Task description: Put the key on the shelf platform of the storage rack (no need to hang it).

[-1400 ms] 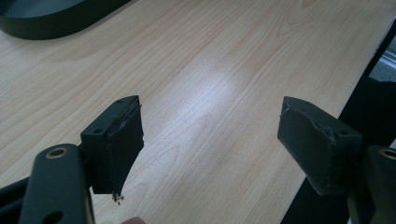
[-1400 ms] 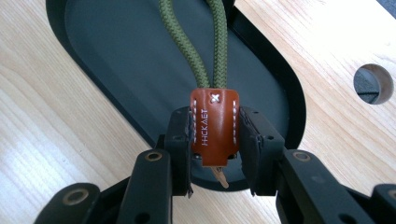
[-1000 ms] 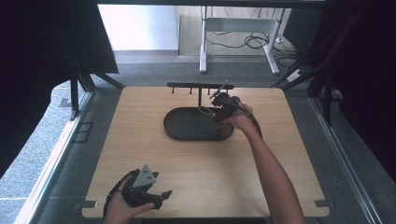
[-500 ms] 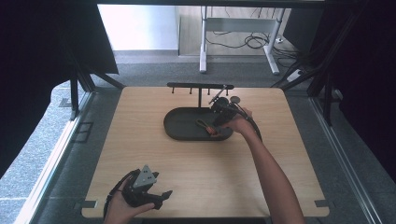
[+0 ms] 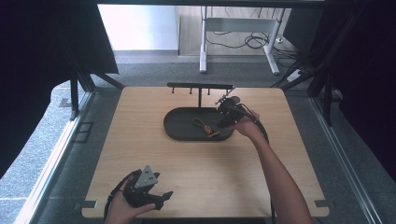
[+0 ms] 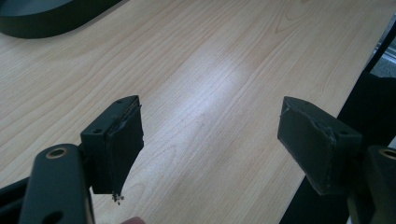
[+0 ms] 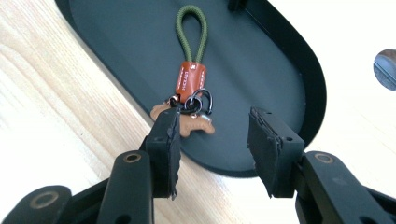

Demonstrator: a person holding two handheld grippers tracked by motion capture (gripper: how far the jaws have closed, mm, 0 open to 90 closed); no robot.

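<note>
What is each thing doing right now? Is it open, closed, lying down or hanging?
Left tool: open, holding nothing, above bare table.
Right tool: open, holding nothing, at the tray's edge by the keychain.
Keychain: lying flat in the tray, not gripped.
Tray: flat on the table.
Hook rack: upright; nothing seems to hang on it.

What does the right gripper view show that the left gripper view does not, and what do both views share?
Right gripper view alone: a keychain lying in the black tray, with a green cord loop, an orange leather tab, dark metal rings and a small tan charm. The right gripper hangs over the tray's near rim, jaws open and empty.

Left gripper view alone: the table's edge at the right, and the left gripper over bare wood, jaws wide open and empty.

Both: the wooden table and part of the tray.
</note>
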